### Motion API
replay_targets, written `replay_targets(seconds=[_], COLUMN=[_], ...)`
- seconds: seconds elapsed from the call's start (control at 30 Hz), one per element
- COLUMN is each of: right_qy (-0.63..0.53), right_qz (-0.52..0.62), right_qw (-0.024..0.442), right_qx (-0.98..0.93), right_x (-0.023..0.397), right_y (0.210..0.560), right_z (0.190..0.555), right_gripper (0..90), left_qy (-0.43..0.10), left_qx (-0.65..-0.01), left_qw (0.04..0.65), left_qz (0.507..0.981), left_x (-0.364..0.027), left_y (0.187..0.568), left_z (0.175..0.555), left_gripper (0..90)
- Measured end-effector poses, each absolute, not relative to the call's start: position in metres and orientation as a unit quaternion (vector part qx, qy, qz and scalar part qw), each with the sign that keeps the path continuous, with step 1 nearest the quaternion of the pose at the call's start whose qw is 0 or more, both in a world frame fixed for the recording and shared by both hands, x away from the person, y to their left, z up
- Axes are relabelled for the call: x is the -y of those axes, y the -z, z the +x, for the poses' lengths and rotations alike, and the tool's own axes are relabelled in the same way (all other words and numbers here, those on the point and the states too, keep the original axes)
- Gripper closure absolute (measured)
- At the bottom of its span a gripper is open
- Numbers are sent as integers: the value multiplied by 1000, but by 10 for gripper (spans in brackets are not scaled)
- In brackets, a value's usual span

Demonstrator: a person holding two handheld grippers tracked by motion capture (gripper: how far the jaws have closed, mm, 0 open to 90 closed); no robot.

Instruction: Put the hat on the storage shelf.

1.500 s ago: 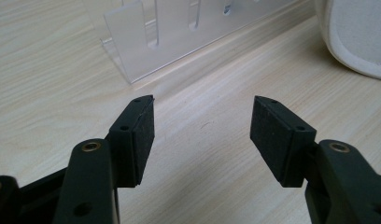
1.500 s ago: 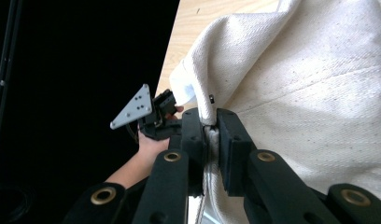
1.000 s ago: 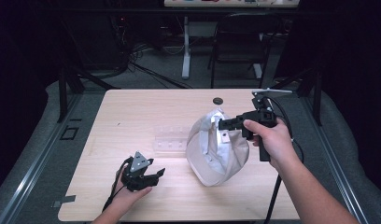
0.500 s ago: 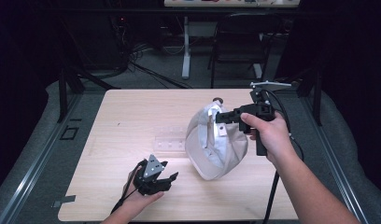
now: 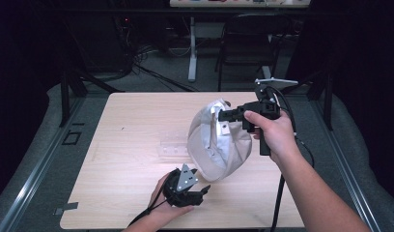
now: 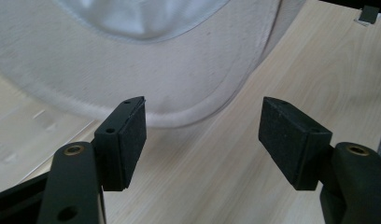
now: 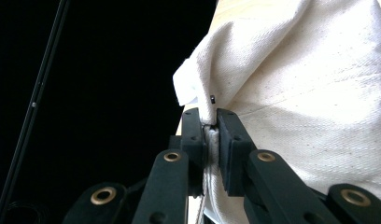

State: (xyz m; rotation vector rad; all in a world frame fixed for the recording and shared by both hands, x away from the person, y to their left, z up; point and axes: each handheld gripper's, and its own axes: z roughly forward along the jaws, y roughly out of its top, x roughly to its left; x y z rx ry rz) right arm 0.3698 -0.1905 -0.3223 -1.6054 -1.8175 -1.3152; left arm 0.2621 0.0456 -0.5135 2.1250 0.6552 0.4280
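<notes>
A pale wooden table [image 5: 137, 125] stood in a dark room, and on it was a white cloth cap [image 5: 217, 145], lifted and tilted with its open underside turned toward the left. The right gripper [image 5: 224, 115], black with a grey three-cornered plate on top, was held in the person's right hand [image 5: 272, 133] at the far right part of the table; its jaws were pressed together on the cap's top edge, near the back rim. In the right gripper view the right gripper [image 7: 210, 135] had a folded seam of the white cloth cap [image 7: 310, 93] pinched tight between the two black pads [image 7: 230, 149], with the fabric bulging up and to the right above them. The left gripper [image 5: 197, 191] sat low near the front edge of the table, in the person's left hand [image 5: 159, 215], its jaws pointing toward the cap's lower rim and close beside it, not touching. In the left gripper view the left gripper [image 6: 202, 135] had its jaws wide apart with nothing between them, bare table [image 6: 282, 70] showing in the gap, and the cap's curved stitched brim [image 6: 156, 88] just ahead of the left pad. A clear flat plastic strip [image 5: 173, 150] lay on the table just left of the cap. A black chair [image 5: 253, 48] and cables stood on the floor beyond the table.
</notes>
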Motion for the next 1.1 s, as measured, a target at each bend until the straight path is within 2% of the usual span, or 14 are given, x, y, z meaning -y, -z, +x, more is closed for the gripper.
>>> replay_targets(seconds=[0.17, 0.37, 0.53, 0.6, 0.83, 1.1], right_qy=[468, 466, 460, 462, 468, 469], right_qz=[-570, -568, -568, -568, -572, -577], right_qw=[189, 192, 192, 191, 185, 179], right_qx=[649, 650, 655, 654, 647, 644], right_x=[189, 186, 185, 185, 189, 194], right_y=[321, 323, 327, 326, 323, 321], right_z=[370, 368, 368, 368, 367, 369], right_gripper=[820, 820, 819, 820, 819, 819], left_qy=[-172, -223, -234, -236, -242, -254], left_qx=[-258, -261, -263, -263, -268, -284], left_qw=[424, 404, 396, 393, 401, 403], left_qz=[851, 848, 848, 849, 842, 832], left_x=[-22, -2, -5, -10, -30, -53], left_y=[517, 517, 518, 516, 506, 497], left_z=[263, 266, 270, 270, 269, 273], left_gripper=[292, 297, 419, 509, 668, 719])
